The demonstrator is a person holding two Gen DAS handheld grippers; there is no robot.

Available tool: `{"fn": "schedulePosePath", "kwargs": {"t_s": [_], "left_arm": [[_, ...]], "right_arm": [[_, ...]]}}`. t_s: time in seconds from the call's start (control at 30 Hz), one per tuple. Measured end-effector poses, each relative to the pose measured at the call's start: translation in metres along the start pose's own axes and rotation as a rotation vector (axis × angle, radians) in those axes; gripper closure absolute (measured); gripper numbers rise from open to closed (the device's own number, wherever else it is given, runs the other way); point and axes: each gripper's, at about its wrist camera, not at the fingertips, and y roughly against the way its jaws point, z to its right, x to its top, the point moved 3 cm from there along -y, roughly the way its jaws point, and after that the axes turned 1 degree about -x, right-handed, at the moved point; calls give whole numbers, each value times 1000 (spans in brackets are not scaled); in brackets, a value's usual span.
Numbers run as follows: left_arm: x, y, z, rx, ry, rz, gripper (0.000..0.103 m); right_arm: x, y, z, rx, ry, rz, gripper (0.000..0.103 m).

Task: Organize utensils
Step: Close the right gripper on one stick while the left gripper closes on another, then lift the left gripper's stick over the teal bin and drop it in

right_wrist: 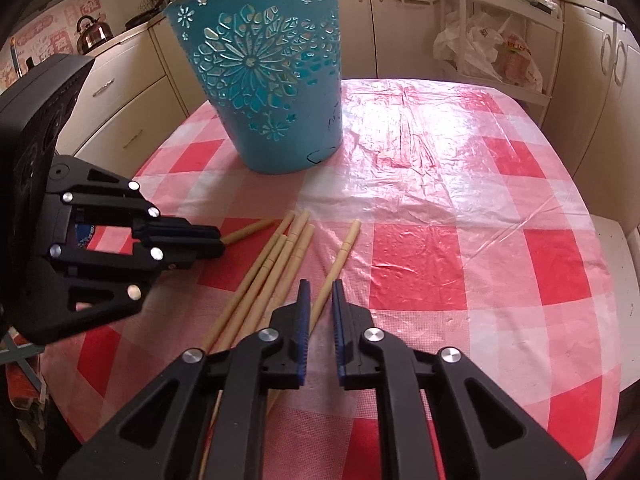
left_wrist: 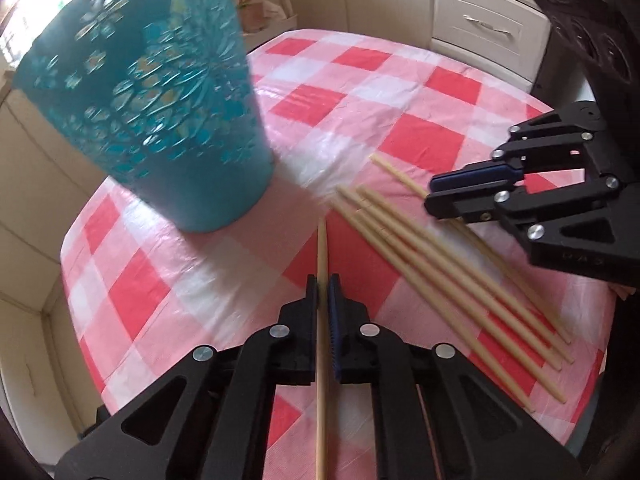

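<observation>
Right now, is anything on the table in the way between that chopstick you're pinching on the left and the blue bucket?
Nothing visible. The left hand-held gripper is shut on the chopstick; only bare checkered tablecloth lies between it and the teal bucket.

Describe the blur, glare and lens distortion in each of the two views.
Left wrist view: the teal basket is smeared with motion blur, and the fisheye bows the table edge. Right wrist view: the basket is sharp, strong white glare washes the plastic tablecloth, and the cabinets curve at the edges.
</observation>
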Motion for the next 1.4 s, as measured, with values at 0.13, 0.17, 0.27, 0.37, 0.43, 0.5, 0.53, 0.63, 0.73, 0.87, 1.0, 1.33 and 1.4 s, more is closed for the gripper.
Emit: {"fn": "schedulePosePath", "kwargs": {"t_s": [0.13, 0.17, 0.27, 0.37, 0.43, 0.5, 0.53, 0.63, 0.73, 0.87, 1.0, 1.33, 1.4], "left_arm": [[-4, 3, -9, -1, 125, -6, 93], [-5, 3, -11, 6, 158, -6, 91], [-7, 4, -15, 19, 224, -19, 88], [-6, 6, -12, 49, 220, -44, 88], [-5, 6, -8, 72, 197, -60, 87], [-4, 6, -6, 91, 172, -69, 87], [-3, 5, -5, 94, 167, -71, 87], [-2, 5, -2, 83, 144, -73, 97], [-2, 7, 3, 86, 141, -65, 98], [-8, 9, -1, 52, 226, -39, 98], [-9, 8, -5, 39, 265, -45, 93], [-19, 28, -10, 22, 321, 55, 98], [-23, 46, -10, -28, 344, 137, 98]], "right_arm": [[3, -2, 3, -20, -1, -6, 92], [4, -3, 3, -26, 6, -7, 92], [4, -4, -6, -46, 62, -10, 93], [3, -2, -16, -33, 119, -6, 97], [4, -1, -16, -36, 124, -1, 97], [3, -5, -13, -46, 123, -30, 97], [3, -6, -13, -44, 129, -29, 97], [2, -5, -17, -67, 157, -25, 97], [1, -3, -17, -63, 154, -18, 97], [4, 1, -9, -23, 98, -16, 97], [3, -3, -7, -36, 98, -33, 97], [3, 1, 8, 22, -17, -16, 97], [3, 2, 16, 46, -68, -15, 97]]}}
